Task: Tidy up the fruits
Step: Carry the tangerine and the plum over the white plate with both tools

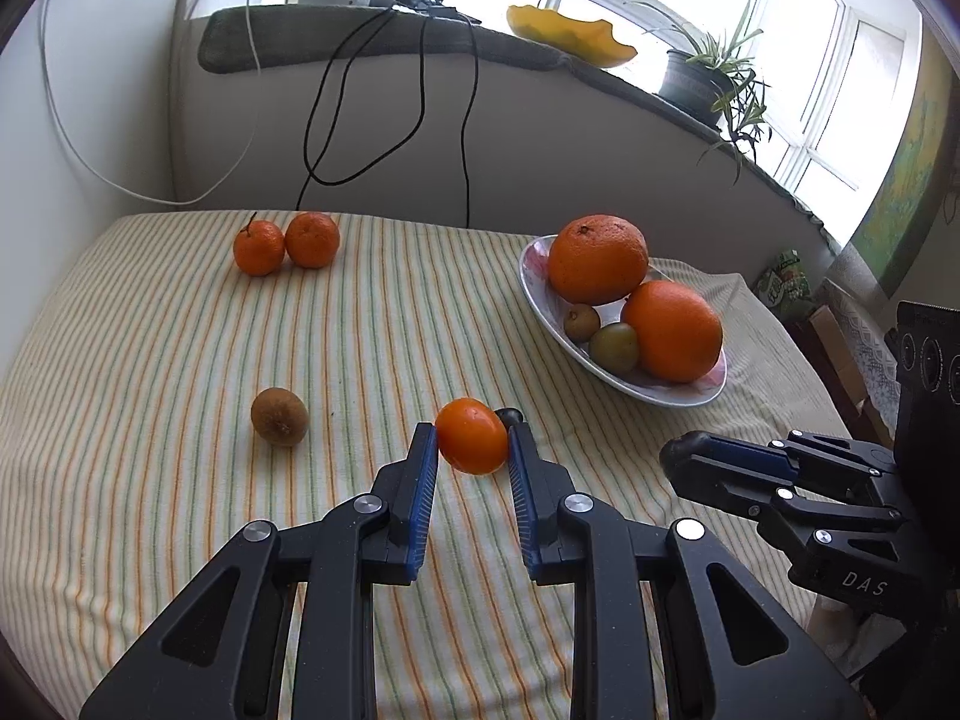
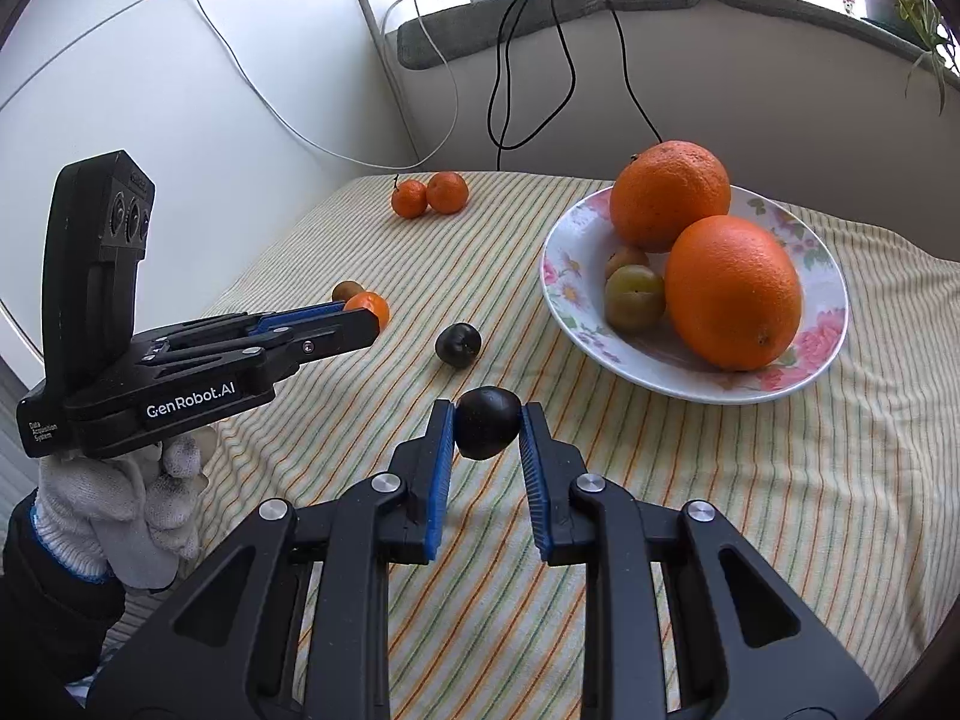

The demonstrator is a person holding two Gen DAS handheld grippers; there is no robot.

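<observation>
My left gripper [image 1: 471, 441] is shut on a small orange fruit [image 1: 471, 437] just above the striped cloth; it shows in the right wrist view [image 2: 360, 315] too. My right gripper [image 2: 486, 429] is shut on a dark plum [image 2: 487, 422]. A second dark plum [image 2: 458, 345] lies on the cloth ahead of it. The floral plate [image 2: 804, 360] holds two large oranges [image 2: 732, 294] and two small greenish fruits [image 2: 634, 298]. Two tangerines [image 1: 285, 242] lie at the far left and a brown fruit [image 1: 279, 417] left of my left gripper.
The table is covered by a striped cloth [image 1: 180, 360] and stands against a wall. Cables [image 1: 324, 120] hang down behind it from a sill with a yellow bowl [image 1: 570, 33] and a potted plant [image 1: 714, 78].
</observation>
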